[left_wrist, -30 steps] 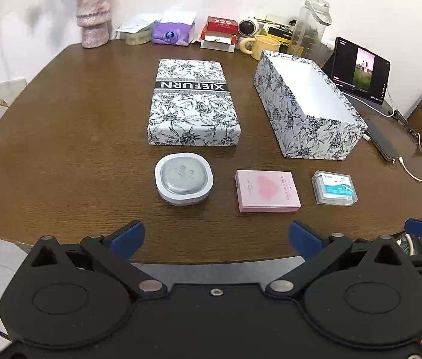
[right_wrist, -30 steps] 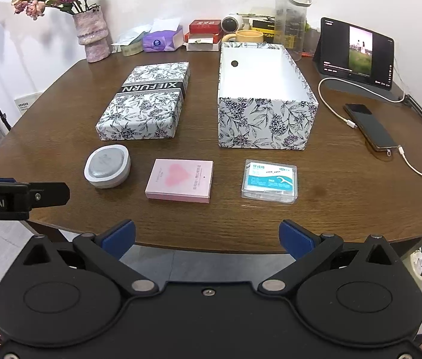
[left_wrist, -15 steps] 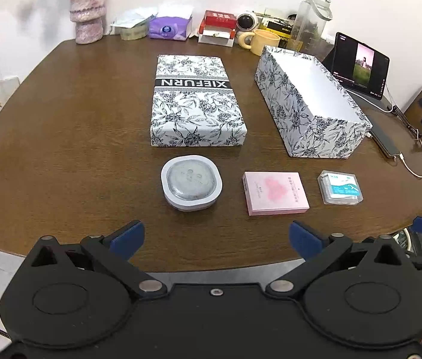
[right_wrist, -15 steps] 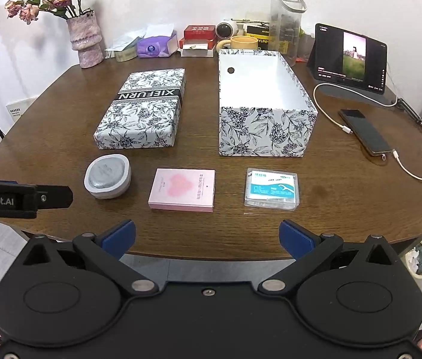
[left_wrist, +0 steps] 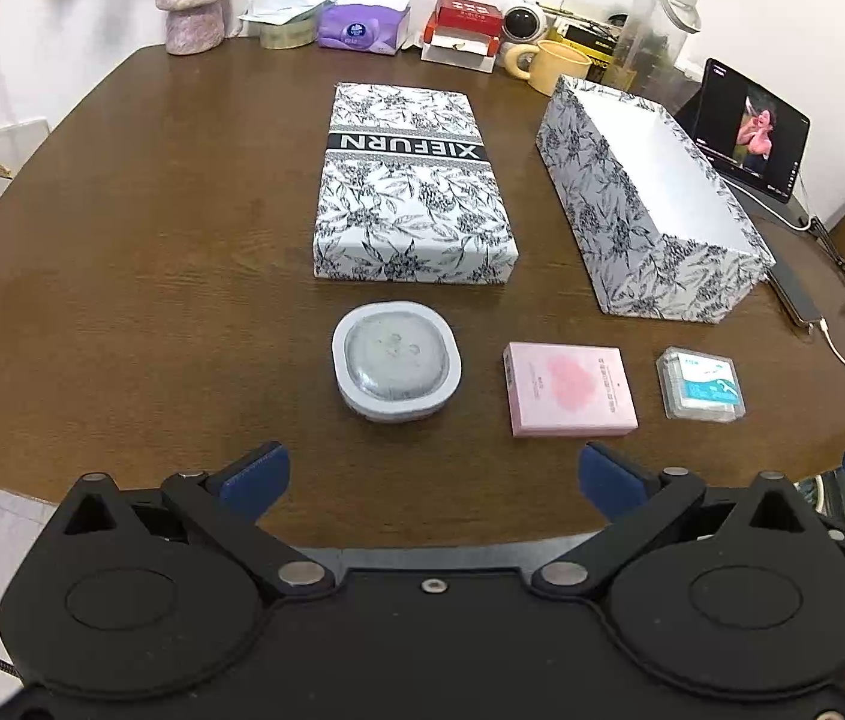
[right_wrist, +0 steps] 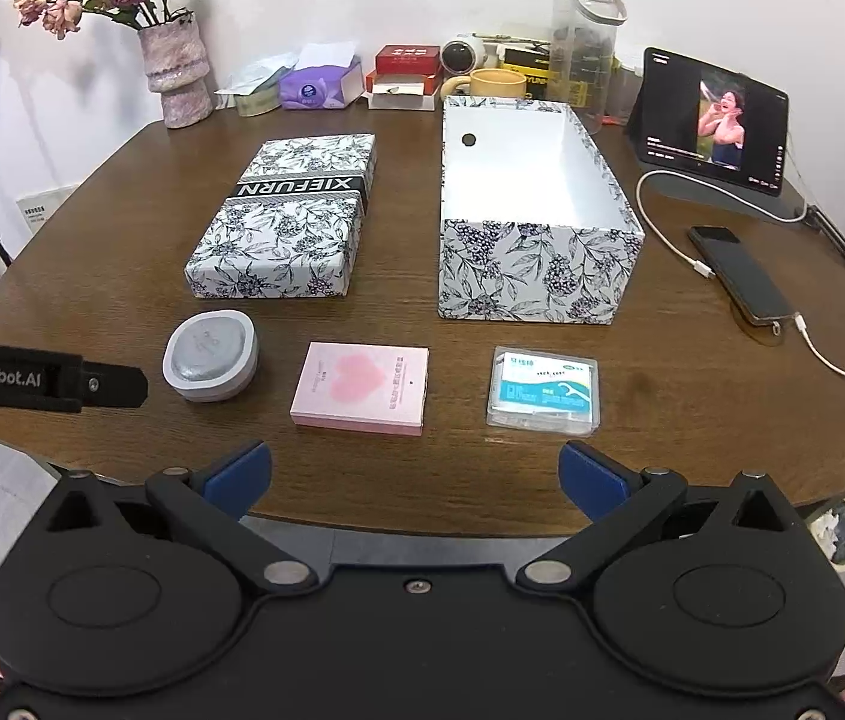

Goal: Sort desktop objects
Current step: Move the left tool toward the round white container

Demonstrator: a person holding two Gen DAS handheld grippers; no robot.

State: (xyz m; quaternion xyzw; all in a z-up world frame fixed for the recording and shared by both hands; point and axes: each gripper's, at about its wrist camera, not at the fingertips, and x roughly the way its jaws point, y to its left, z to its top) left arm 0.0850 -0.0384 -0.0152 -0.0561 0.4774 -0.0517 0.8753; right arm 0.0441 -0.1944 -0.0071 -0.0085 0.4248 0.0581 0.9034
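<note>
We hold the left gripper (left_wrist: pixel 431 474) and right gripper (right_wrist: pixel 416 471) with jaws wide apart and empty, short of the brown wooden table (right_wrist: pixel 122 240). Three small things lie in a row near its front edge: one rounded white-and-grey case (right_wrist: pixel 210 355), one flat pink card box (right_wrist: pixel 360 387), one clear floss-pick packet (right_wrist: pixel 543 390). Behind stand one open floral box (right_wrist: pixel 536 228), its floor bare, and one floral lid (right_wrist: pixel 290 222). Were these to go in, we judge each needs gripping across its short sides and lowering flat.
</note>
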